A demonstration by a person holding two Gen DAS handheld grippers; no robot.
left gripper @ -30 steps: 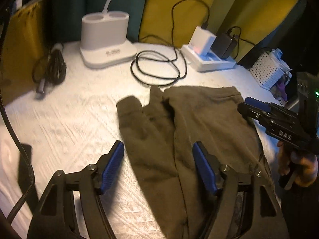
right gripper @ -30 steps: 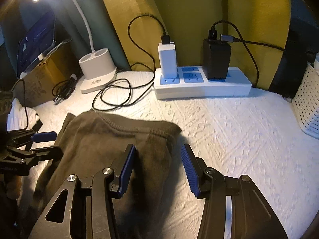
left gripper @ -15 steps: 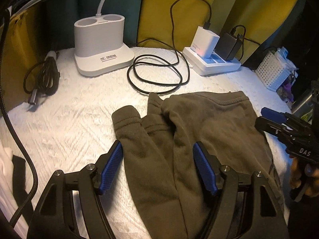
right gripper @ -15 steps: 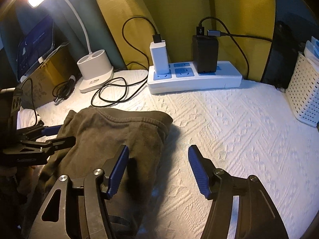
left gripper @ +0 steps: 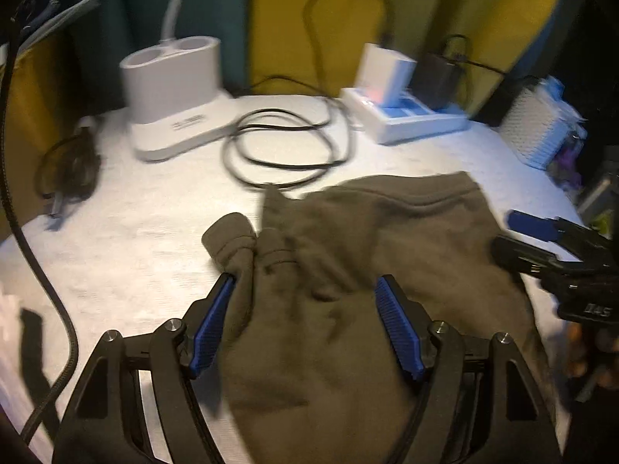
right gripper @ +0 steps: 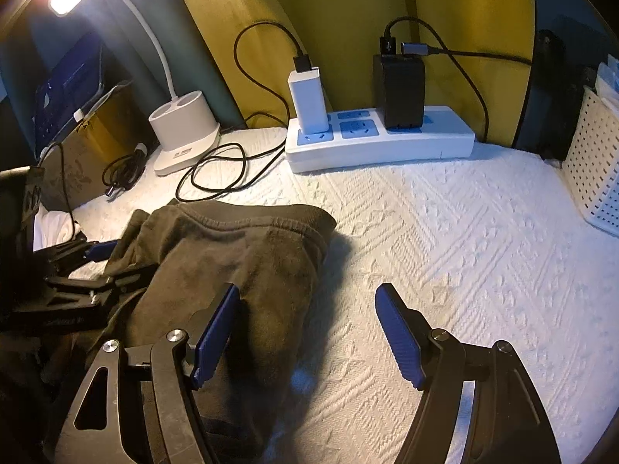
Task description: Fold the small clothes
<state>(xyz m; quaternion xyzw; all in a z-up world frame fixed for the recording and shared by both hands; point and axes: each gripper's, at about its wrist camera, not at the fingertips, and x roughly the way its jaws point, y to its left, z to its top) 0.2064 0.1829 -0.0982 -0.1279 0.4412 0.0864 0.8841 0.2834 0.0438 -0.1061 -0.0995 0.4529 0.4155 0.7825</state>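
**Both grippers spread over olive trousers, nothing clamped**

Left gripper (left gripper: pixel 305 324) of mine hangs over the trousers (left gripper: pixel 348 309), jaws wide apart, blue ribbed pads either side of a bunched leg; left pad looks to brush the cloth edge, no squeeze. Right gripper (right gripper: pixel 305 332) has just been opening: jaws apart, left pad over the trousers' right edge, right pad over bare bedspread (right gripper: pixel 464 239), nothing pinched between them.

Trousers lie flat-ish on the white bedspread, waistband toward the back, two cuffed leg ends folded up at the left side. Fabric is soft, matte olive fleece with a ribbed waistband, rumpled in the middle.

Edges and room: wide bare quilted bedspread to the right of the trousers, raised chevron weave. Back edge crowded: white lamp base (right gripper: pixel 185 131) with two round wells, loose loops of black cable (left gripper: pixel 286 154) just behind the waistband, white power strip (right gripper: pixel 379 139) with a white charger and a black one plugged in. Perforated white basket (right gripper: pixel 592 178) closes off the far right. Coiled dark cable bundle (left gripper: pixel 69 170) at far left. Left view is motion-blurred.
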